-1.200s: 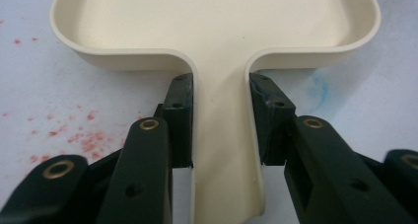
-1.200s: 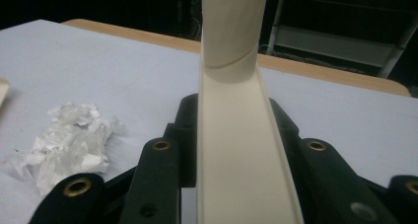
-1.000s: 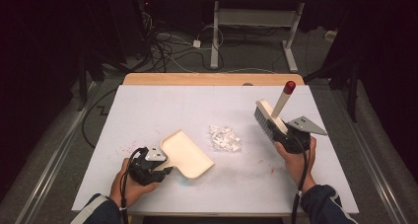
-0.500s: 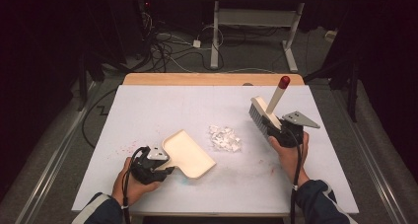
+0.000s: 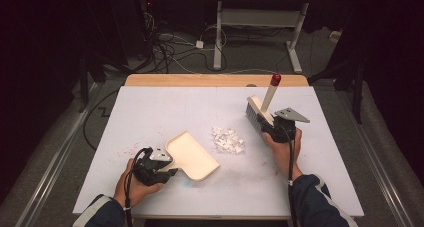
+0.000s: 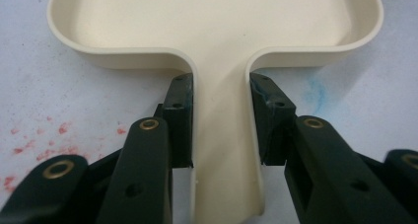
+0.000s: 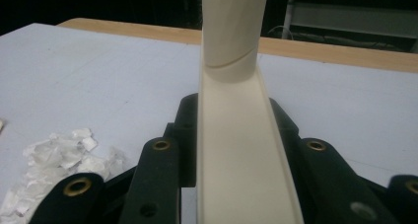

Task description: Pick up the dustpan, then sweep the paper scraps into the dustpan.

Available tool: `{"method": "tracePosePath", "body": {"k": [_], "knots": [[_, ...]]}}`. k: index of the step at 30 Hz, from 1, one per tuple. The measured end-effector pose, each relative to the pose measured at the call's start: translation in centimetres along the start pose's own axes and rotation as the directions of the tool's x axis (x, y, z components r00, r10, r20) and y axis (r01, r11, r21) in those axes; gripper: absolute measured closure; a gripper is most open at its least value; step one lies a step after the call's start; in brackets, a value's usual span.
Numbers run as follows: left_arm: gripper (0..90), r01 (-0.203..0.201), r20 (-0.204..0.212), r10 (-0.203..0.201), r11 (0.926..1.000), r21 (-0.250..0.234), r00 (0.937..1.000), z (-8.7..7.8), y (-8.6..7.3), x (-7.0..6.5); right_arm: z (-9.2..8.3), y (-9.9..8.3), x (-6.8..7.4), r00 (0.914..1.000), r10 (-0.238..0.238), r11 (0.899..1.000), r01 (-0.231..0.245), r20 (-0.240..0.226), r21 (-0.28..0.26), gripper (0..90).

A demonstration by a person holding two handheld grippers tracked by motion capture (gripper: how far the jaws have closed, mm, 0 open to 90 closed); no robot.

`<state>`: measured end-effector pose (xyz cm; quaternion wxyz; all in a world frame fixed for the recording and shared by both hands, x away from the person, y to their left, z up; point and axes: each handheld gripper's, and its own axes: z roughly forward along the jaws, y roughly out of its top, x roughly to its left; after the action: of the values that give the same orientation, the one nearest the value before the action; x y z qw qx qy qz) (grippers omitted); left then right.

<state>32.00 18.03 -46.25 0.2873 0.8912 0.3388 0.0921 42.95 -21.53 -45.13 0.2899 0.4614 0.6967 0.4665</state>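
We kept L gripper (image 5: 165,163) jaws pinching dustpan (image 5: 192,156) handle; R gripper (image 5: 272,128) jaws clamped brush (image 5: 260,109) at 3 o'clock of paper scraps (image 5: 228,140), ready to sweep.

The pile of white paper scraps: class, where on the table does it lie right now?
In the high view the pile of white paper scraps lies mid-table, between the cream plastic dustpan on its left and the cream hand brush on its right.

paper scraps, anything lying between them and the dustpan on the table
Nothing visible does. Bare white table separates the paper scraps from the dustpan, which lies just left of them; the brush sits on their far side.
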Motion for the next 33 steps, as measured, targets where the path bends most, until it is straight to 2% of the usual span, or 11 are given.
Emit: {"method": "tracePosePath", "body": {"k": [6,15,24,33], "knots": [[63.5,-0.006,0.004,0.006,1.0,0.001,1.0,0.0,0.1,0.1,1.0,-0.1,0.7,0.9993,-0.035,0.999,0.035,-0.012,0.025,67.7],[63.5,-0.008,0.006,0.008,1.0,0.001,1.0,0.1,0.1,0.0,1.6,0.1,1.7,0.9968,-0.076,0.997,0.076,-0.025,0.033,67.7],[63.4,-0.002,0.012,0.002,1.0,0.008,0.9999,0.2,0.2,0.0,1.7,0.2,1.7,0.9965,-0.078,0.996,0.079,-0.029,0.032,67.7],[63.4,-0.01,0.018,0.01,0.9998,0.019,0.9998,0.6,0.6,0.0,1.9,0.1,2.8,0.9952,-0.083,0.996,0.085,-0.052,0.039,67.6]]}}
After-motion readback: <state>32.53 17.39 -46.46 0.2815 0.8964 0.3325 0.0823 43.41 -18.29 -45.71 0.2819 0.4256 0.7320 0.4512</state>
